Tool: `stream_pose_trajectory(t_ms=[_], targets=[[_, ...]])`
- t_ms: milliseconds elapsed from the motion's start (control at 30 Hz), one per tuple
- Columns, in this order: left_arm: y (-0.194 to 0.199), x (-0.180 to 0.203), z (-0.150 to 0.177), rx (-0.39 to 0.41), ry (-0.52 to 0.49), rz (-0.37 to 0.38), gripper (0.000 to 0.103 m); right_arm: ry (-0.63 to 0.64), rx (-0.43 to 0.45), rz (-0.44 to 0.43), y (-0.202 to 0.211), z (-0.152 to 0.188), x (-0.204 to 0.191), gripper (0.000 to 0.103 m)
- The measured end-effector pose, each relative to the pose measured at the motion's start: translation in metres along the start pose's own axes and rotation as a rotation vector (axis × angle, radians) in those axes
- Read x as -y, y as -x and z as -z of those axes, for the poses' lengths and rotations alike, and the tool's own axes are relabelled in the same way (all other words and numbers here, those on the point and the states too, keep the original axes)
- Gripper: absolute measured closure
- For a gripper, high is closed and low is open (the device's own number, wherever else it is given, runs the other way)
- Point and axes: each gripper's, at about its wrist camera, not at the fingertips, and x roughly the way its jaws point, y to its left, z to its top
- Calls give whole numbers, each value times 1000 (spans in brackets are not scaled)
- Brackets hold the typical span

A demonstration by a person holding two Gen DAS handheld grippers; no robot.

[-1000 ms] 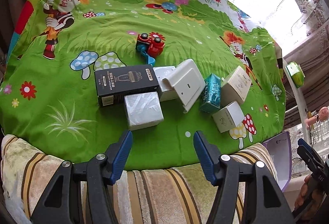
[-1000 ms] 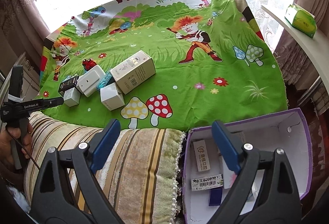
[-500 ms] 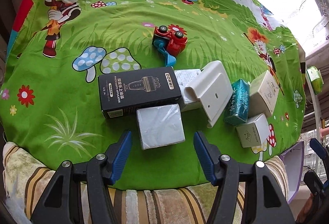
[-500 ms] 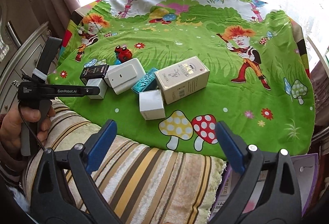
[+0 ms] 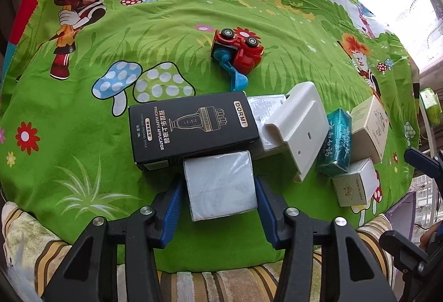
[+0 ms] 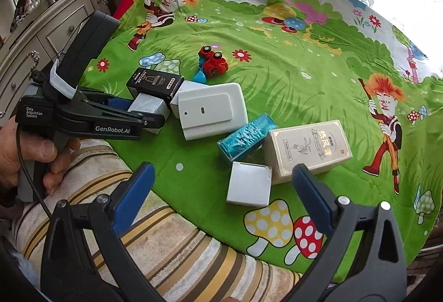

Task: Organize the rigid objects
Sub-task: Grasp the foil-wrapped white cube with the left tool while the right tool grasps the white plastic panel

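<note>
A white wrapped box lies near the front edge of the green cartoon cloth. My left gripper straddles it, jaws closing, and both blue pads touch its sides. A black box lies just behind it. To the right lie a white plastic case, a teal packet, a beige box and a small white box. A red toy truck lies further back. My right gripper hangs wide open over the small white box, nothing between its fingers.
A striped cushion runs along the cloth's near edge. A purple box's rim shows at the right below the cloth. A carved dresser stands to the left. A hand holds the left gripper's handle.
The left gripper came down and forward over the white wrapped box and narrowed onto its sides. The right gripper swung left from the purple box to above the cloth and opened wider.
</note>
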Motion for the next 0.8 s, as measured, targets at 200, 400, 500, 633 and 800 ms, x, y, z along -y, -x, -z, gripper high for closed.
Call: stream_pose_trajectory(t_ms=[200, 400, 500, 633, 800], targets=[[4, -8, 8, 20, 40, 51, 53, 84, -39, -50, -26, -23, -10, 3], [14, -21, 20, 53, 111, 121, 53, 117, -99, -95, -55, -42, -12, 2], [15, -24, 21, 63, 124, 135, 53, 132, -130, -107, -69, -48, -11, 2], [16, -24, 22, 71, 126, 140, 53, 157, -163, -105, -82, -53, -13, 2], [13, -25, 22, 66, 134, 148, 53, 166, -207, -102, -100, -55, -8, 2]])
